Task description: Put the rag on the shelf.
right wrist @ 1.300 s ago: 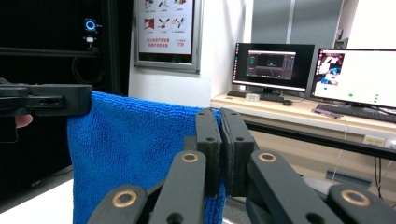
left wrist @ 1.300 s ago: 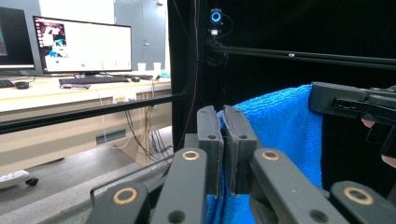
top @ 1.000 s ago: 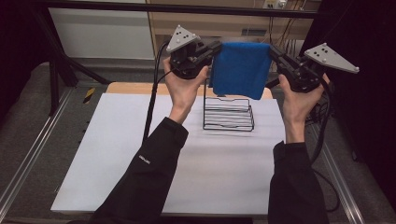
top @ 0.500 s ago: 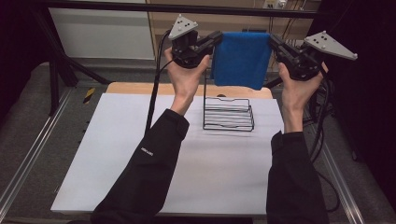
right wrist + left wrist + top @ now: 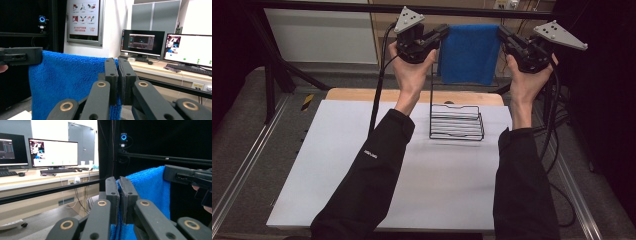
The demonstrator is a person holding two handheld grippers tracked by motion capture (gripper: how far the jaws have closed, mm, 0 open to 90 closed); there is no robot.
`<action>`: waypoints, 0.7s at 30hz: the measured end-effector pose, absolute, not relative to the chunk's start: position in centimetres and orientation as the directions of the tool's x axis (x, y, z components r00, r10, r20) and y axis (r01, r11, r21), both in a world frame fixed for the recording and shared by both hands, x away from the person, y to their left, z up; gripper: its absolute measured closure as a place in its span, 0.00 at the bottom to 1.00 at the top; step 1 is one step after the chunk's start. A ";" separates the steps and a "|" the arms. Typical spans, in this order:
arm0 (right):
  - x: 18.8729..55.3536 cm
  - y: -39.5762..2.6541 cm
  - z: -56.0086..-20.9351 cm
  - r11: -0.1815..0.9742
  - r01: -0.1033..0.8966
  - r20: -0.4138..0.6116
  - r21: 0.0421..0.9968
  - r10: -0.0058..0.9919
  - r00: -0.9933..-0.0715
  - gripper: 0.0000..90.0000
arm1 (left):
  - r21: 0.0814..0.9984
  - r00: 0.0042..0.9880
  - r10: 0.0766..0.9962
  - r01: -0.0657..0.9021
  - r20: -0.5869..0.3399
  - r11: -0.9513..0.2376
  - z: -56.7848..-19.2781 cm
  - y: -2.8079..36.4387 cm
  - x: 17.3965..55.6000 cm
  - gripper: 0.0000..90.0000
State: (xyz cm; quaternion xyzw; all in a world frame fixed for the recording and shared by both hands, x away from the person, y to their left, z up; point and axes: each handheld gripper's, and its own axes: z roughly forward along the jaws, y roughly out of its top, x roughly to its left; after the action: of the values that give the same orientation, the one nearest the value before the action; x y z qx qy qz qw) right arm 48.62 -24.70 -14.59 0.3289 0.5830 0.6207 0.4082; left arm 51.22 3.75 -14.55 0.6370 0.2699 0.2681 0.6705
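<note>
Raised since earlier, blue towel (image 5: 468,52) hangs, seemingly taut, pinched by left tool (image 5: 443,33) and right tool (image 5: 502,32).

- White-topped bench (image 5: 362,165), wood strip (image 5: 362,94) along its far edge.
- Grey floor (image 5: 242,130) around the bench, metal rails (image 5: 242,172) along its left and right sides.
- Black frame bar (image 5: 337,7) above the far edge; black curtain (image 5: 155,140) beyond.
- Small camera with blue ring light (image 5: 123,137) on a black post.
- Office behind: long desk (image 5: 37,178) with monitors (image 5: 53,153), keyboard (image 5: 53,171), paper cups (image 5: 86,162).
- White wall (image 5: 113,27) with instruction poster (image 5: 84,20); grey door (image 5: 81,140).
</note>
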 end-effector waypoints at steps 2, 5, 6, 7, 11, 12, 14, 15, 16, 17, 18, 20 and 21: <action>49.1 -24.7 -14.9 0.017 -0.111 -0.065 0.994 0.891 -0.448 0.97 | 0.999 0.712 0.702 -0.013 -0.020 0.042 -14.8 3.7 51.6 0.96; 49.7 -24.9 -15.5 0.032 -0.108 -0.078 0.994 0.888 -0.452 0.97 | 1.000 0.710 0.704 -0.016 -0.004 0.022 -15.3 3.6 52.1 0.96; 49.9 -24.9 -15.8 0.031 -0.104 -0.075 0.994 0.888 -0.454 0.97 | 1.000 0.709 0.706 -0.016 -0.002 0.019 -15.5 3.5 52.3 0.96; 50.1 -25.0 -16.0 0.024 -0.102 -0.069 0.994 0.887 -0.457 0.97 | 1.000 0.709 0.705 -0.014 0.000 0.014 -15.7 3.5 52.5 0.96; 50.4 -25.0 -17.0 0.021 -0.081 -0.056 0.996 0.887 -0.458 0.97 | 1.000 0.703 0.712 -0.006 0.005 -0.001 -16.5 3.4 52.8 0.96; 50.4 -25.0 -17.3 0.033 -0.079 -0.066 0.996 0.888 -0.456 0.97 | 1.000 0.703 0.711 -0.007 0.010 -0.007 -16.7 3.5 52.9 0.96; 50.4 -25.1 -17.7 0.035 -0.071 -0.063 0.997 0.887 -0.457 0.97 | 1.000 0.713 0.701 -0.004 0.012 -0.014 -17.3 3.4 52.9 0.96; 50.3 -25.1 -17.8 0.037 -0.067 -0.064 0.997 0.887 -0.458 0.97 | 1.000 0.714 0.699 -0.003 0.019 -0.023 -17.5 3.5 52.9 0.96; 50.2 -25.1 -18.0 0.045 -0.062 -0.068 0.997 0.886 -0.458 0.97 | 1.000 0.716 0.698 0.001 0.016 -0.024 -17.8 3.4 52.9 0.96; 50.2 -25.1 -18.2 0.048 -0.053 -0.067 0.997 0.887 -0.458 0.97 | 1.000 0.718 0.696 0.007 0.016 -0.030 -18.1 3.4 52.9 0.96; 50.1 -25.2 -18.3 0.056 -0.050 -0.073 0.997 0.887 -0.457 0.97 | 1.000 0.719 0.695 0.010 0.013 -0.029 -18.3 3.4 52.9 0.96; 49.9 -25.2 -18.5 0.061 -0.043 -0.074 0.997 0.886 -0.457 0.97 | 0.999 0.722 0.691 0.011 0.018 -0.037 -18.7 3.4 52.9 0.96; 49.9 -25.2 -18.6 0.066 -0.040 -0.077 0.997 0.886 -0.457 0.97 | 0.999 0.724 0.690 0.013 0.021 -0.044 -18.8 3.4 52.9 0.96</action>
State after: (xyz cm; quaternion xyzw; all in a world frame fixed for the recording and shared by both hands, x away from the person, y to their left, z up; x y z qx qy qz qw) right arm 49.87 -25.23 -18.60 0.3434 0.6160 0.5909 0.3918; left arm 52.86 3.39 -18.81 0.6723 0.2612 0.2643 0.6403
